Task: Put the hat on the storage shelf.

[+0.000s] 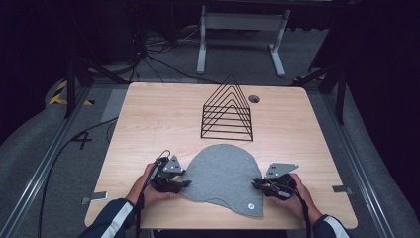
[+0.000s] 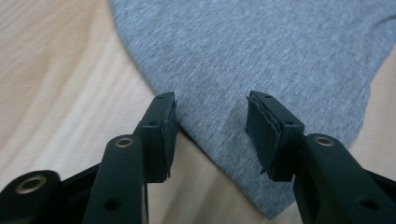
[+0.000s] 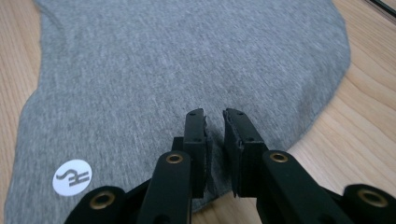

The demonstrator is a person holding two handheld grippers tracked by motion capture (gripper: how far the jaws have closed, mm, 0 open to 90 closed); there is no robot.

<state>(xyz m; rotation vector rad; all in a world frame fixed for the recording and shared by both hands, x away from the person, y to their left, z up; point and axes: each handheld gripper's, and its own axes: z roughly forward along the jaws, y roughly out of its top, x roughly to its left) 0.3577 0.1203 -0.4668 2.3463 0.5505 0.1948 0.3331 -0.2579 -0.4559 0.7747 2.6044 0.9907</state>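
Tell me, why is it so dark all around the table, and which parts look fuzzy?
High view: light falls on the pale wooden table, the room behind is nearly black. Left gripper view: the black jaws are sharp, the flat grey knit cloth softens farther off. Right gripper view: the cloth's round white logo sticker is crisp, the far wood blurry.

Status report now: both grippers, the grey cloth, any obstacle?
Left gripper open at the cloth's edge. Right gripper nearly shut over the grey cloth, grip unclear. Wire rack behind, apart.

Place: we took it for a lab recording bay | wooden table (image 1: 148, 119) ringed by dark curtains | metal floor rails (image 1: 44, 163) at 9 and 3 o'clock | loose cables (image 1: 163, 62) and white stand (image 1: 242, 29) at 12 o'clock | hazard tape (image 1: 59, 91) at 10 o'clock.
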